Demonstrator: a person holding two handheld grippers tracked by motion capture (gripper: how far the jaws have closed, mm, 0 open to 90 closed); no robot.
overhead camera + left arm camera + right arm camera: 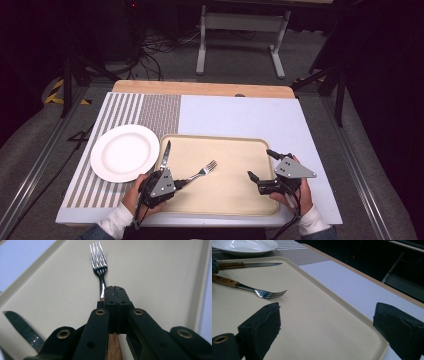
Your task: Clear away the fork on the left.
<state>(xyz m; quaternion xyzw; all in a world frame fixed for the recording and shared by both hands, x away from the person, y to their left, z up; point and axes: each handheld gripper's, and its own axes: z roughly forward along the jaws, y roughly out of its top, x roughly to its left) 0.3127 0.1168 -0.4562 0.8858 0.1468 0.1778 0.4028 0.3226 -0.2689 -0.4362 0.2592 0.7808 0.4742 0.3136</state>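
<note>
A fork [205,170] with a wooden handle lies on the beige tray [225,192], tines pointing up and right. My left gripper [181,183] is shut on its handle at the tray's left end; in the left gripper view the jaws [115,290] meet over the handle, and the fork's tines [98,257] stick out beyond them. A knife [166,152] with a wooden handle rests along the tray's left rim, just beside that gripper. My right gripper [260,163] stands open over the tray's right end, nothing between its jaws [327,320].
A white plate [125,152] sits left of the tray on a striped placemat [125,107]. The tray rests on a white tabletop [240,115] with a wooden far edge. Cables and a table frame lie on the floor beyond.
</note>
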